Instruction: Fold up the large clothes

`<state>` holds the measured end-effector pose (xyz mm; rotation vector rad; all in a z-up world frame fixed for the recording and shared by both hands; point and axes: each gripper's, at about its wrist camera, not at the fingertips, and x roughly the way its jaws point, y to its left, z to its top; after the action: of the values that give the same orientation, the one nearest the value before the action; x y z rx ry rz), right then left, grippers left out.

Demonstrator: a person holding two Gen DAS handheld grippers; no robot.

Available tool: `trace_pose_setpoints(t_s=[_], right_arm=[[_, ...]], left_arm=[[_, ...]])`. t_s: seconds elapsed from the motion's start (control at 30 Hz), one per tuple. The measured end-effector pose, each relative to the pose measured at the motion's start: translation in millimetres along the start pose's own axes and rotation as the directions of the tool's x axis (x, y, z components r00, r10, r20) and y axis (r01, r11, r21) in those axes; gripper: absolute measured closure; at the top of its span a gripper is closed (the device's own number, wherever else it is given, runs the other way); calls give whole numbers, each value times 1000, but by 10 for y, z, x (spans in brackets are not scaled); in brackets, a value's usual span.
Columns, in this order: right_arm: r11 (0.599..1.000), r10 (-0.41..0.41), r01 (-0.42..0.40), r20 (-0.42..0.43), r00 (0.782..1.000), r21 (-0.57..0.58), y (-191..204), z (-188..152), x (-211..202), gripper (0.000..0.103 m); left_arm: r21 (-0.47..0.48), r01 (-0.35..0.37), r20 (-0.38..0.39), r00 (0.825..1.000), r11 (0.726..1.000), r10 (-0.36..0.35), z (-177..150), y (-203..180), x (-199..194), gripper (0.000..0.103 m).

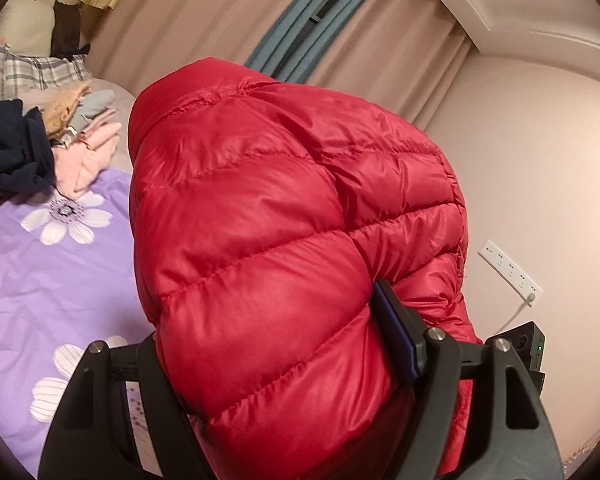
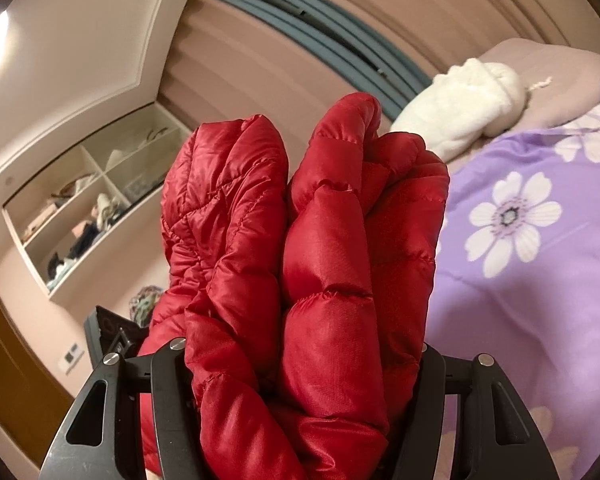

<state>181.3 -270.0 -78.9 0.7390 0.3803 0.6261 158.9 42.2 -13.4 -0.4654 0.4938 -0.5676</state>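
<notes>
The glossy red quilted puffer jacket (image 1: 268, 240) bulges thick and bunched, hiding both grippers' fingertips; left gripper (image 1: 276, 364) and right gripper (image 2: 300, 364) each clench it above the purple floral bedspread (image 2: 520, 280).

Pink walls (image 1: 520, 152), pleated curtains (image 2: 260, 72), floral purple bedspread (image 2: 520, 280).

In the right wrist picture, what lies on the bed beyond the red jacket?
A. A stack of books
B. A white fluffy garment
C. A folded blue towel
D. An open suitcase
B: behind the red jacket gripped in the right claw, a white fluffy garment lies bunched near the far end of the bed with its purple flowered cover.
</notes>
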Motion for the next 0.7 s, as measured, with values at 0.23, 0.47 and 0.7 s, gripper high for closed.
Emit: trace_pose_setpoints(t_s=[0.23, 0.47, 0.7], right_arm=[[1000, 7, -7, -26, 1000, 4, -10, 56, 206, 41], [999, -45, 45, -30, 999, -14, -70, 148, 362, 41], [995, -95, 96, -43, 995, 24, -433, 278, 483, 41]], left_arm=[[-14, -20, -7, 1000, 1000, 20, 159, 169, 126, 29], [-30, -7, -27, 1000, 1000, 6, 214, 355, 452, 28], [-39, 2, -85, 996, 999, -6, 200, 509, 1037, 28]])
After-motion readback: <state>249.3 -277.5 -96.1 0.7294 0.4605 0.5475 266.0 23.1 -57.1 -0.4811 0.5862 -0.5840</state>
